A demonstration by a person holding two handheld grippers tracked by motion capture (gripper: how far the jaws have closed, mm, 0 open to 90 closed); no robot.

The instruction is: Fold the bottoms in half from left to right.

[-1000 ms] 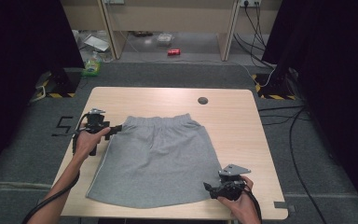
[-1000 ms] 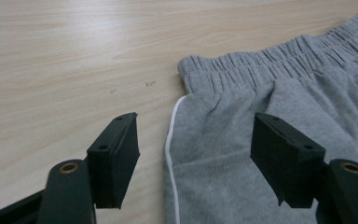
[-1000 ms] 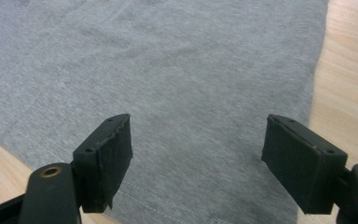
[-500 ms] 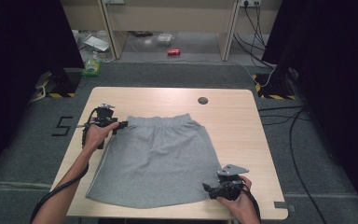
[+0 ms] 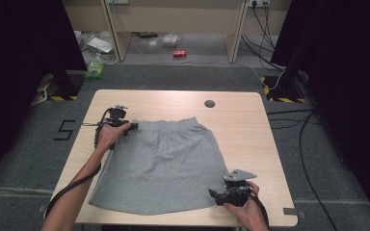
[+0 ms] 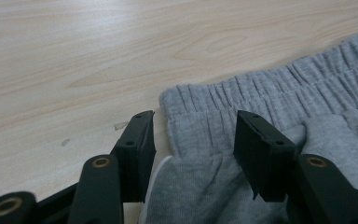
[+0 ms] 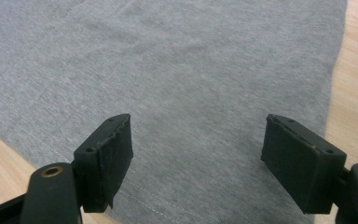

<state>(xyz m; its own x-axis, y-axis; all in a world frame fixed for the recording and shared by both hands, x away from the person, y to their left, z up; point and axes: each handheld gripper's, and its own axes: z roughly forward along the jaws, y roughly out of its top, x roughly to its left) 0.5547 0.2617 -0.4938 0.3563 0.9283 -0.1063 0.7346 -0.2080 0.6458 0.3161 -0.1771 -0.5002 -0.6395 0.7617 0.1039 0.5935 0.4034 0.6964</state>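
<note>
A grey skirt (image 5: 164,163) lies flat on the wooden table (image 5: 250,125), elastic waistband at the far side and hem toward the person. My left gripper (image 5: 134,126) is at the waistband's left corner. In the left gripper view the left gripper (image 6: 193,126) is open, its jaws straddling the gathered waistband (image 6: 279,88) just above the cloth. My right gripper (image 5: 213,194) sits at the skirt's near right hem corner. In the right gripper view the right gripper (image 7: 198,126) is wide open over the grey fabric (image 7: 191,60), with bare table (image 7: 354,56) to its right.
A round cable hole (image 5: 210,103) is in the table's far middle. On the floor beyond lie a red can (image 5: 179,54) and a green bottle (image 5: 95,70). Cables (image 5: 298,120) run along the floor at the right.
My left gripper has moved right and farther from the person, onto the skirt's waistband corner. The right gripper has stayed at the hem corner. The skirt has not shifted.
</note>
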